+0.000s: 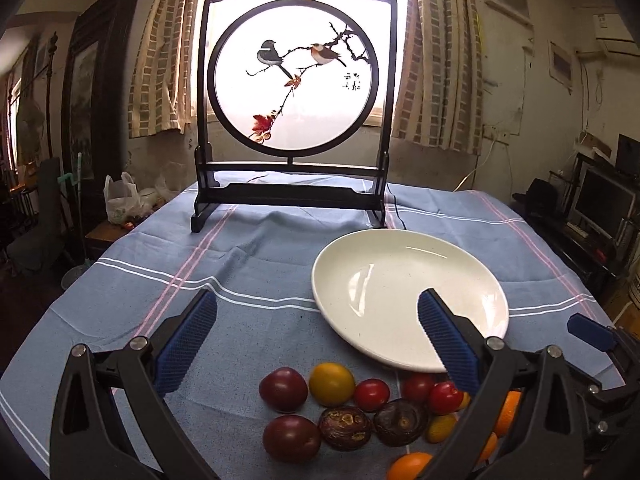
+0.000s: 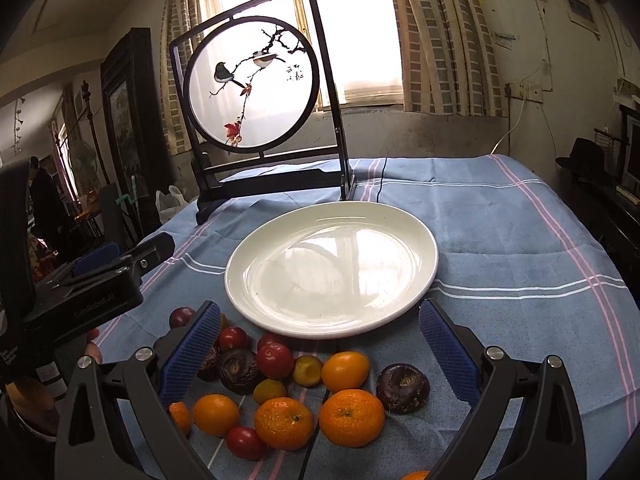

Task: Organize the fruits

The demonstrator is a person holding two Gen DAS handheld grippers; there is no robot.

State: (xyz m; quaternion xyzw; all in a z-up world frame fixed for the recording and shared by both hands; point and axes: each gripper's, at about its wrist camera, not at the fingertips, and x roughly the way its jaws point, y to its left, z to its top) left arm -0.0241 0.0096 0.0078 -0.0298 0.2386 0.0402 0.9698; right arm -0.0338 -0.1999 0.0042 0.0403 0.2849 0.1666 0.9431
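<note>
The worktop (image 2: 500,240) is covered by a blue cloth with white and pink stripes, in a cluttered room with checked curtains (image 2: 440,40) over a bright window. Beyond both sets of fingers, at the far side of the worktop, stands a dark wooden-framed round screen painted with two birds (image 1: 294,76). A round white ceramic plate (image 2: 256,276) lies just ahead of the right gripper (image 2: 320,356), holding nothing; in the left view it sits ahead and to the right of the left gripper (image 1: 318,342), whose right finger overlaps its rim. The loose fruits lie on the cloth between and below the fingers: orange mandarins (image 2: 351,418), small red tomatoes (image 2: 275,360), dark red plums (image 1: 283,390) and dark brown wrinkled round fruits (image 1: 345,428). Both grippers stand wide open, gripping nothing. The left gripper's black body shows at the left edge of the right view. Bare cloth lies right of the plate and left of the left fingers.
</note>
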